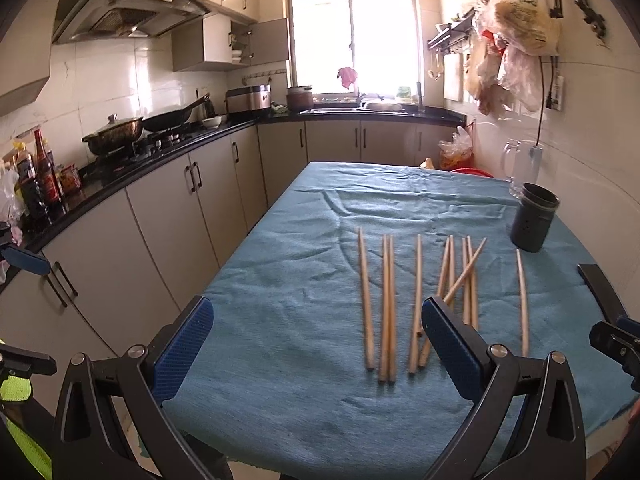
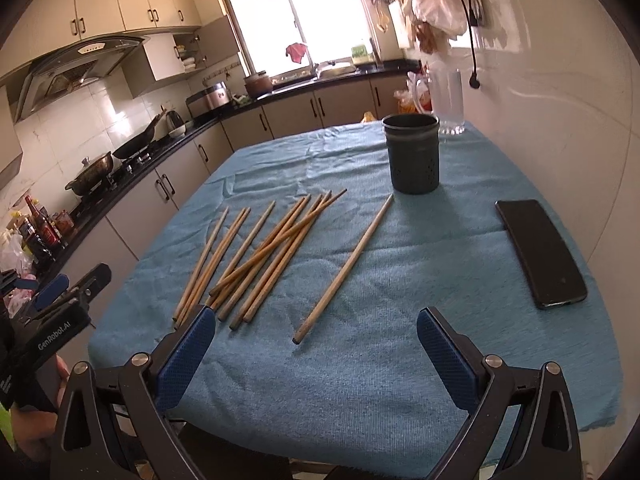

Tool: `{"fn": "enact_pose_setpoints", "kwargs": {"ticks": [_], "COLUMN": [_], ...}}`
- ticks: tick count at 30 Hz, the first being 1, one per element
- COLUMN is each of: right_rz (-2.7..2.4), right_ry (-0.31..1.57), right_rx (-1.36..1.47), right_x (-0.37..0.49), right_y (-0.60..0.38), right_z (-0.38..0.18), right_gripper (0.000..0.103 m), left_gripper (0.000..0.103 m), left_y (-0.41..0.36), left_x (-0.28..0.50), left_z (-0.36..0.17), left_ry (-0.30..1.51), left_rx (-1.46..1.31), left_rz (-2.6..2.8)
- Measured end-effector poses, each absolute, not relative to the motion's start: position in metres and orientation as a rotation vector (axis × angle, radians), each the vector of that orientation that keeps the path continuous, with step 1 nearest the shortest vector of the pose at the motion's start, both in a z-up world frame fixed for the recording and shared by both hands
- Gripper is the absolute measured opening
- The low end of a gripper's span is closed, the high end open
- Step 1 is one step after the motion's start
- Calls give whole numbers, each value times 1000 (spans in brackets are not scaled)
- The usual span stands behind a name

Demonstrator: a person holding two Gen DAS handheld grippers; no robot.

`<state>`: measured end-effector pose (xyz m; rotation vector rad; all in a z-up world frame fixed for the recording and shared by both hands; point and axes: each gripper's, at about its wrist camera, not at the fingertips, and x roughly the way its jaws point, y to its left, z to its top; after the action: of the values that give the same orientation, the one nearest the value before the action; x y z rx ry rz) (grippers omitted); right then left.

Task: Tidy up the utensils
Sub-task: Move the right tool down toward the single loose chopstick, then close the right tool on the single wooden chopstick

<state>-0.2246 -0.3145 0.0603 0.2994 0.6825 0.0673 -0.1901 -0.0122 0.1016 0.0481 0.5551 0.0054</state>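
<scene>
Chopsticks lie loose mid counter, one single apart nearer right edge. Dark holder upright toward far right corner. L gripper & R gripper fingers spread wide, empty, at near edge.

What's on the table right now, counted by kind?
Wooden chopsticks: 10
Dark utensil holder: 1
Clear glass mug: 1
Black phone: 1
Total: 13
</scene>
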Motion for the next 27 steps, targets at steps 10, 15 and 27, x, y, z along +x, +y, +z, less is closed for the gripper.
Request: {"fn": "enact_pose_setpoints", "kwargs": {"ticks": [10,15,27], "right_rz": [98,119,29], "right_ry": [765,838,1019], "right_rx": [350,431,492], "right_x": [-186,-152,-51], "right_y": [-328,-346,-370], "right_z": [51,48,22], "right_gripper": [91,77,46], "left_gripper": [103,103,55], "left_y": [-7,-13,-34], "left_x": [-162,-150,-110], "left_z": [93,93,88], "left_ry": [623,643,744], "left_rx": [52,60,74], "left_rz": [-77,-131,-286]}}
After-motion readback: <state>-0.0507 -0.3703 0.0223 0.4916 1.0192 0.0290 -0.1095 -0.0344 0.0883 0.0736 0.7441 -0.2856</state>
